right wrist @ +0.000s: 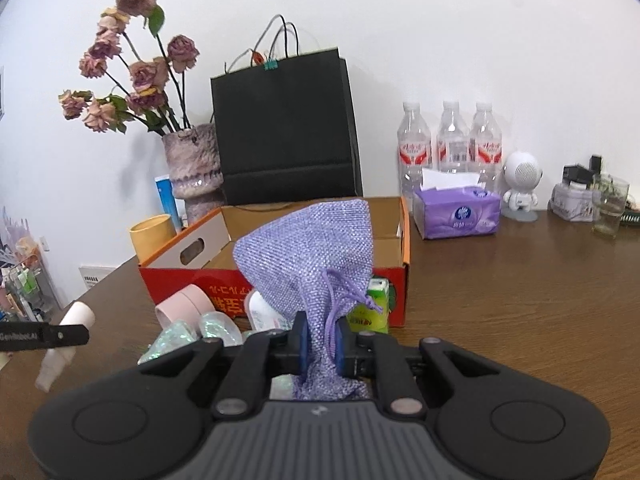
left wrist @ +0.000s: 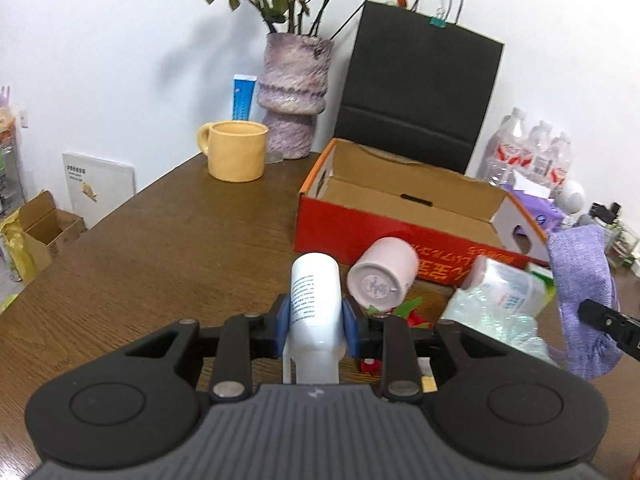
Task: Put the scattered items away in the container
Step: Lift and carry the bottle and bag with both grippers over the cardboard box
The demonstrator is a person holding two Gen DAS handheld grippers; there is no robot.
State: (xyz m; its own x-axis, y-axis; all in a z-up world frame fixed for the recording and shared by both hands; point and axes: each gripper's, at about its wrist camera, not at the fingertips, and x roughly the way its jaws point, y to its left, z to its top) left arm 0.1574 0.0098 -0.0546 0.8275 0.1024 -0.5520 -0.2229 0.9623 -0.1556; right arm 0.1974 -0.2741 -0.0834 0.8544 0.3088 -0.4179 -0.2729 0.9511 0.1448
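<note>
Left wrist view: the left gripper (left wrist: 315, 326) is closed on a white bottle (left wrist: 315, 300), in front of the open red cardboard box (left wrist: 400, 224); I would lift it over the near wall before letting go. Right wrist view: the right gripper (right wrist: 320, 346) pinches a purple drawstring pouch (right wrist: 308, 252) at its neck, before the box (right wrist: 276, 276); carry it high, because it hangs loosely.

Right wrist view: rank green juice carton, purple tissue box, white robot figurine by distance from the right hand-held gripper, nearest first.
Measured from the right hand-held gripper, shut on the purple mesh pouch:
1. Green juice carton: just ahead, slightly right, against the red box front.
2. Purple tissue box: farther back, right of the box.
3. White robot figurine: farthest, right, near the wall.
</note>
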